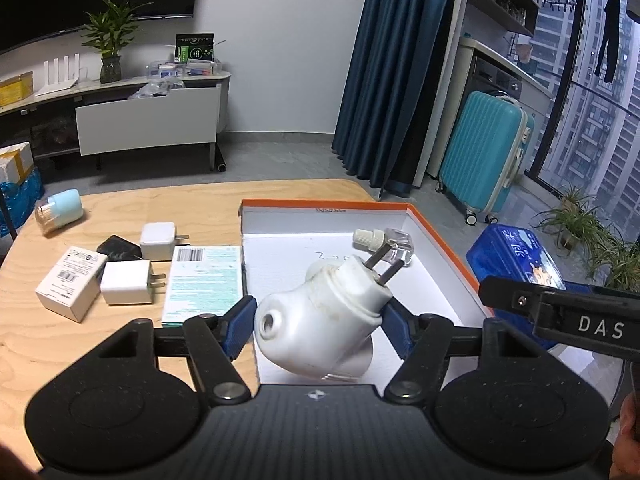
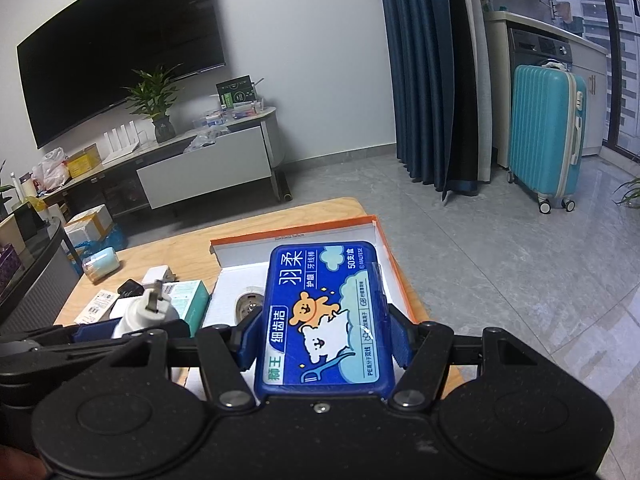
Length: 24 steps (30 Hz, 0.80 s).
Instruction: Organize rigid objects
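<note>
left claw (image 1: 322, 322): clenched on the white plug-in device (image 1: 320, 320), blue pads on both its sides; two metal prongs point up and away
plug-in device position: held above the near part of the tray's white floor, tilted, round hole in its body facing the camera
right claw (image 2: 325, 338): grasping the blue floss-pick box (image 2: 326, 316) by its long sides, label up
floss-pick box position: held over the tray's right half in the right wrist view; in the left wrist view it sits past the tray's right wall
tray (image 1: 444, 240): orange-edged cardboard box lid, white inside, on the wooden surface (image 1: 120, 204), right end
inside tray: small clear bottle with white cap (image 1: 384, 246) near the far right corner; round metal piece (image 2: 248, 304) partly hidden behind the floss-pick box
left of tray: teal-and-white carton (image 1: 204, 280) just beside the tray wall, then two white chargers (image 1: 128, 282), a small white box (image 1: 70, 284), a black item (image 1: 116, 248)
far left on surface: light-blue capped container (image 1: 60, 212) lying on its side
</note>
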Tool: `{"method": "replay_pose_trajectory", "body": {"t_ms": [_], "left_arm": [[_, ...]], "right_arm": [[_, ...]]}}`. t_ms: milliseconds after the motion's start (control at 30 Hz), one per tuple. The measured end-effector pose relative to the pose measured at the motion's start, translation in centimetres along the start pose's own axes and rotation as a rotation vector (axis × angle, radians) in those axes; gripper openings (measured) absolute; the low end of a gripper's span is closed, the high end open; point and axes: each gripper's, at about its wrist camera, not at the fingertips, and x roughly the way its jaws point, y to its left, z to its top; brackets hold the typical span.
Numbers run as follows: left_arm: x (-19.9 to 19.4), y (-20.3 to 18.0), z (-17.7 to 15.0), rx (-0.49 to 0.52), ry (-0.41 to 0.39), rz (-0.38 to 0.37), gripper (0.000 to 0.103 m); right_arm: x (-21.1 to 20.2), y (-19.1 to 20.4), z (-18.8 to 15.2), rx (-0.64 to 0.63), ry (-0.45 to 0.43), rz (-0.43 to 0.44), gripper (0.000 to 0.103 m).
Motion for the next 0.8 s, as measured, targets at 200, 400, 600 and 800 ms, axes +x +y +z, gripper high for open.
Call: {"method": "replay_pose_trajectory", "body": {"t_ms": [200,400,600,800], "left_arm": [[0.7,-0.4,-0.2,0.002,0.020,-0.013,0.068],[1.1,-0.7,-0.1,0.004,0.026,-0.015,0.068],[1.4,-1.1,-0.2,0.008,0.033,-0.017,0.068],[2.0,-1.6,-0.1,0.016,0.039,-0.027,0.068]], "right_arm": [[0.5,-0.4,0.1,0.007,0.006,-0.005,0.074],[1.0,-0.4,0.1,0.005,0.016,-0.006,0.074],[1.3,-0.4,0.2,0.001,0.018,-0.007,0.074],[1.7,-0.5,0.2,-0.006,0.017,-0.011,0.074]]}}
